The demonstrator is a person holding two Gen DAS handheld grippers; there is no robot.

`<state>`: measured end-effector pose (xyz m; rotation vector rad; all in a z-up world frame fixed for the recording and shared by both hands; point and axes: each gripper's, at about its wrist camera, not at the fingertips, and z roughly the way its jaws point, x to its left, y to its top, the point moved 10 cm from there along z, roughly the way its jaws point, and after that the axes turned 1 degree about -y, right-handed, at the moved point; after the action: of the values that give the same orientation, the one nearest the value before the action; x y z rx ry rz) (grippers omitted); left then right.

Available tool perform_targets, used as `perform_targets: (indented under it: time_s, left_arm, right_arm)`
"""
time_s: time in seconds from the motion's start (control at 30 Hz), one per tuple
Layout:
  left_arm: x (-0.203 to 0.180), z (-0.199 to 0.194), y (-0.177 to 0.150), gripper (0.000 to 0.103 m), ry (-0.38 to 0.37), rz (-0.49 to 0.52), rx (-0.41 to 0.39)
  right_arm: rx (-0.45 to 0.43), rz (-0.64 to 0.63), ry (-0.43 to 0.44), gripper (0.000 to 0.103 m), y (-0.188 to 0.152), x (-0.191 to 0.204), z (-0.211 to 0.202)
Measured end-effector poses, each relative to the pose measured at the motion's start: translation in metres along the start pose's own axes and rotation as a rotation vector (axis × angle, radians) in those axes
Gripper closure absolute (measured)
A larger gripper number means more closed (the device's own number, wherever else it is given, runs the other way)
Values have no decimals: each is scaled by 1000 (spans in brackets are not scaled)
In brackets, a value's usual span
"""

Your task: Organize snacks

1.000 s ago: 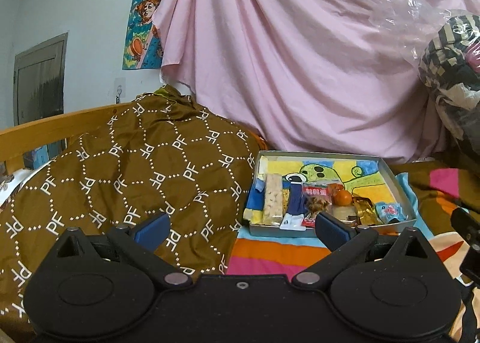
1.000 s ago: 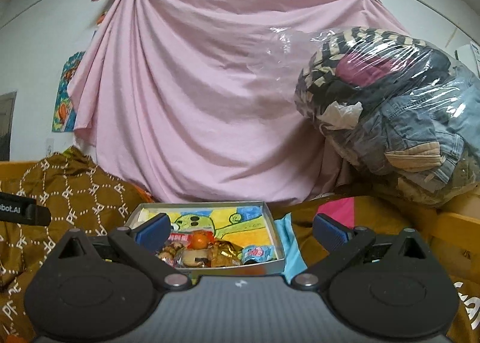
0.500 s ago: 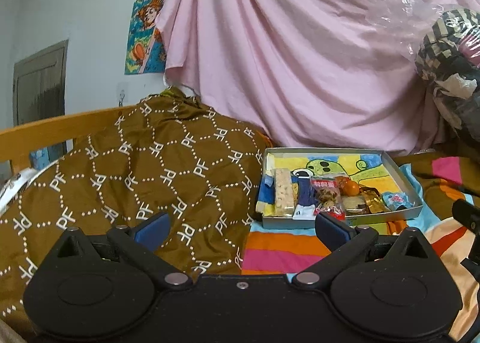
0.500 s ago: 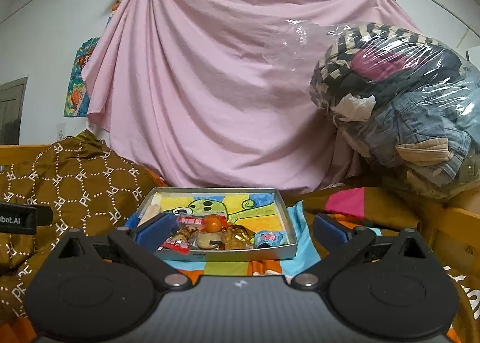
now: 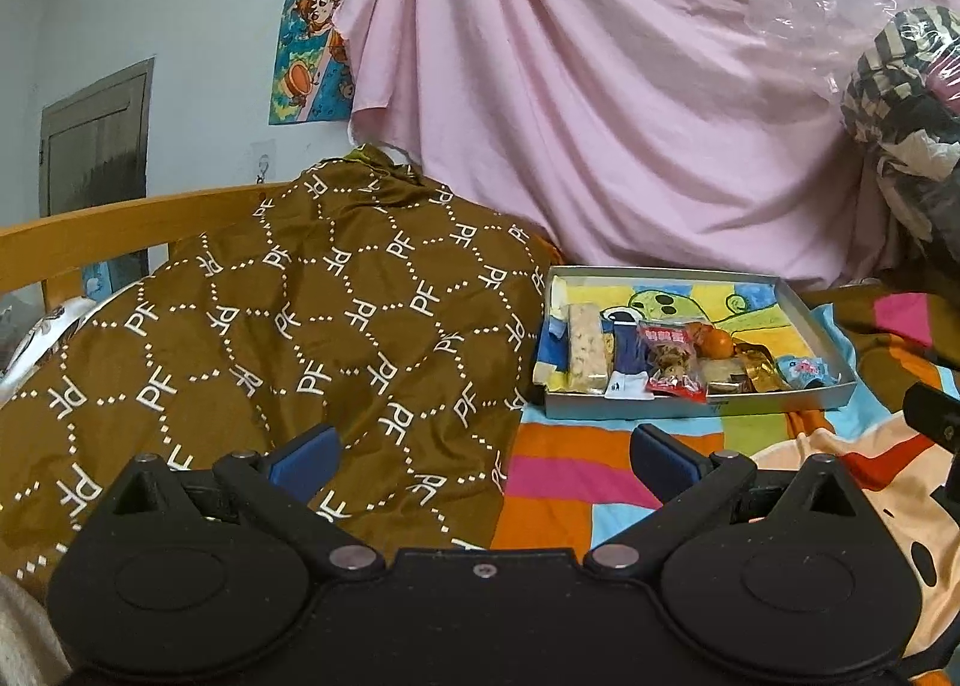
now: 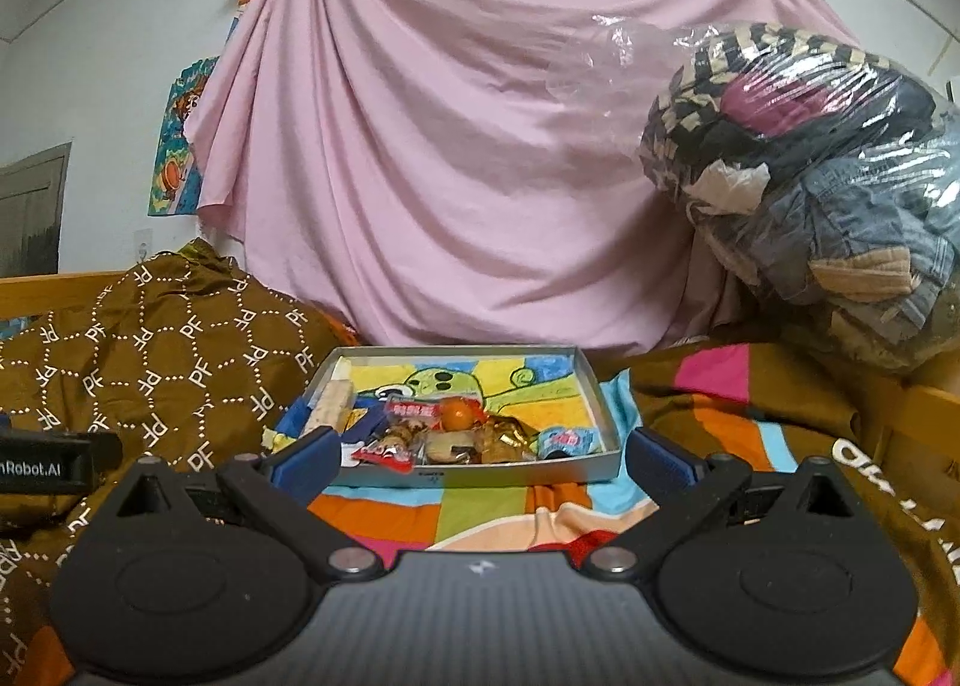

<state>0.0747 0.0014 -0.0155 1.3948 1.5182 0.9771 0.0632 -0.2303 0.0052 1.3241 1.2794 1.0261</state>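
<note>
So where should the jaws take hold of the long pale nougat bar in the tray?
Grip the nougat bar across its narrow width near the middle, coming from above. It lies flat and lengthwise by the tray's left wall, with packets close alongside, so a low side approach looks blocked.

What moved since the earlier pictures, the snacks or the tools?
Only the tools moved. The left tool and right tool both tipped downward a little, so the tray now shows higher up in each view. Nothing was grabbed or let go. Both tools stayed open and empty, and the snacks stayed put in the tray.
</note>
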Motion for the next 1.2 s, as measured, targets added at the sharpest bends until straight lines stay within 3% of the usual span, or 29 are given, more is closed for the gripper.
perform_targets:
  time_s: [0.2, 0.33, 0.57, 1.2]
  left_arm:
    - [-2, 0, -9, 1, 2, 10, 27]
    - [-6, 3, -19, 1, -1, 18, 70]
    - [-16, 4, -28, 1, 2, 74, 91]
    - [-12, 4, -33, 1, 29, 60, 125]
  right_arm:
    - [78, 57, 9, 0, -14, -4, 6]
    - [166, 38, -15, 0, -30, -4, 17]
    - [239, 43, -11, 0, -45, -5, 21]
    - [288, 69, -11, 0, -52, -8, 22]
